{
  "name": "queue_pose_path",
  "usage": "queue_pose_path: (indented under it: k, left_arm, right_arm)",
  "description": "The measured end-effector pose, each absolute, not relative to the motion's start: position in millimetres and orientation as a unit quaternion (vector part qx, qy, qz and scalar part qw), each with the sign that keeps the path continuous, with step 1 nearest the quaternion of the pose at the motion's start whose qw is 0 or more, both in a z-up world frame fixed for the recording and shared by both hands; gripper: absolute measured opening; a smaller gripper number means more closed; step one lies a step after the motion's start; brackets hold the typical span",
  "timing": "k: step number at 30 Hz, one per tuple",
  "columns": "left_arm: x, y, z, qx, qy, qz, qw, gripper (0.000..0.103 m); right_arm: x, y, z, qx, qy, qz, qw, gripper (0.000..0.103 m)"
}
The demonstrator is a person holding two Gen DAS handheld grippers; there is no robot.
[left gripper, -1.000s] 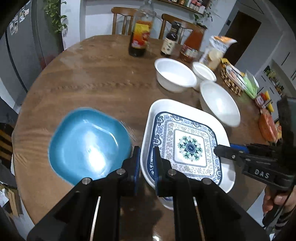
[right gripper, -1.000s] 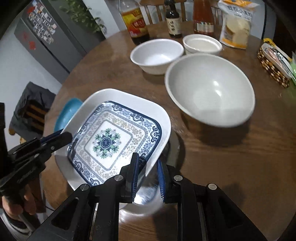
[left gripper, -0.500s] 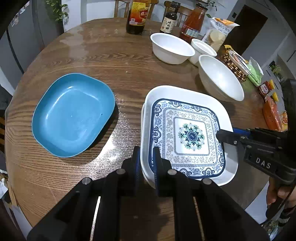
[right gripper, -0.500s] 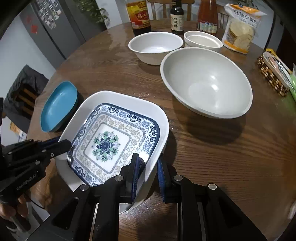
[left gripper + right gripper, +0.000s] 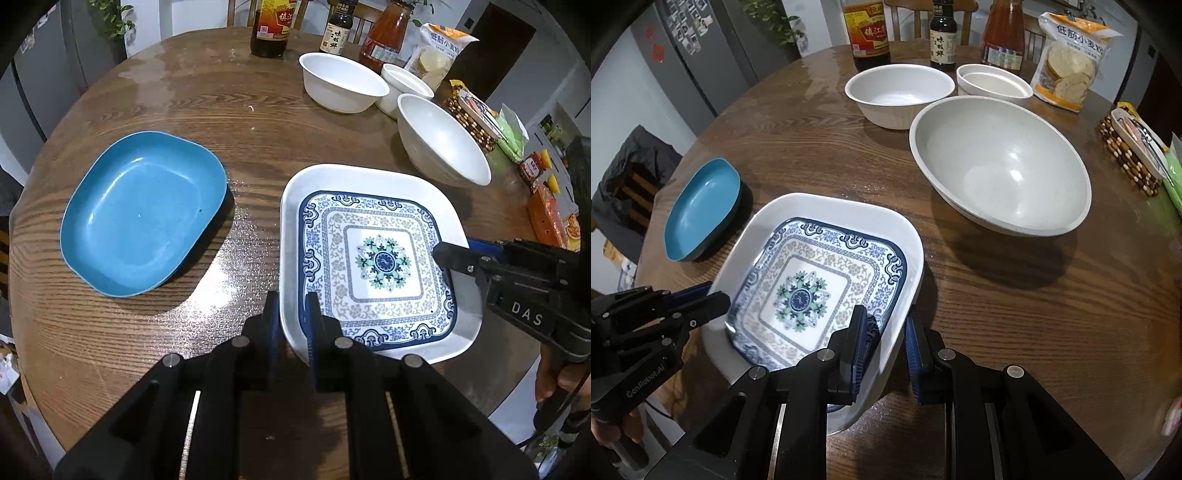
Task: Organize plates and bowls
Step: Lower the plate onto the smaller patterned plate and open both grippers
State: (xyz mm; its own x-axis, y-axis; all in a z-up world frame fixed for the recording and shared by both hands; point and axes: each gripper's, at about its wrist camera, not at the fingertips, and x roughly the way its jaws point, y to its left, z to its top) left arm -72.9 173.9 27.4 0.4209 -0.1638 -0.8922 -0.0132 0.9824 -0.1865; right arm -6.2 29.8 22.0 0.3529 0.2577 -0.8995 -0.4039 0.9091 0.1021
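Observation:
A white square dish [image 5: 369, 177] with a blue-patterned square plate [image 5: 380, 258] nested inside hangs low over the table's near edge; whether it touches the wood I cannot tell. My left gripper [image 5: 291, 310] is shut on the dish's left rim, and also appears as the left gripper [image 5: 713, 299] in the right wrist view. My right gripper [image 5: 882, 325] is shut on the opposite rim of the dish [image 5: 827, 206], one finger over the patterned plate [image 5: 801, 295]. That right gripper [image 5: 454, 254] reaches in from the right. A blue oval dish [image 5: 144, 214] lies on the table to the left.
On the round wooden table [image 5: 221, 92], beyond the dish, stand a large white bowl [image 5: 1001, 162], a medium white bowl [image 5: 899, 92] and a small white bowl [image 5: 993, 83]. Sauce bottles [image 5: 868, 33], a snack bag [image 5: 1071, 59] and a beaded basket [image 5: 1130, 151] line the far and right edges.
Both grippers have carried the white dish and patterned plate down toward the table. The blue dish, first right beside the white dish, now lies well apart to its left.

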Motion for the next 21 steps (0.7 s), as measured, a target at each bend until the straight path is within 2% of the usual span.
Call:
queue_pose_path:
  k: [7,13,16,18,21]
  left_arm:
    - [-73.4,166.9,43.5,-0.064,0.509,-0.043,0.857,0.014]
    - [-75.9,164.0,54.8,-0.049,0.489,-0.038,0.87,0.038]
    - [-77.0,164.0,59.8,-0.047,0.481,-0.036,0.875,0.046]
    - [-77.5,164.3,61.9,-0.046,0.477,-0.033,0.877,0.055]
    - [-77.7,163.6,66.3,-0.046,0.469,-0.029,0.881,0.064]
  right_arm:
    - [-10.8,22.0,27.5,-0.053,0.526,0.199,0.825,0.023]
    - [-15.1,18.0,44.0,-0.045,0.505,0.199,0.839,0.025]
    - [-16.5,15.2,50.8,-0.039,0.495,0.201,0.844,0.037]
    - [-19.0,13.1,54.5,-0.032,0.489,0.2,0.848,0.052]
    - [-21.6,10.0,59.8,-0.026,0.48,0.197,0.855,0.056]
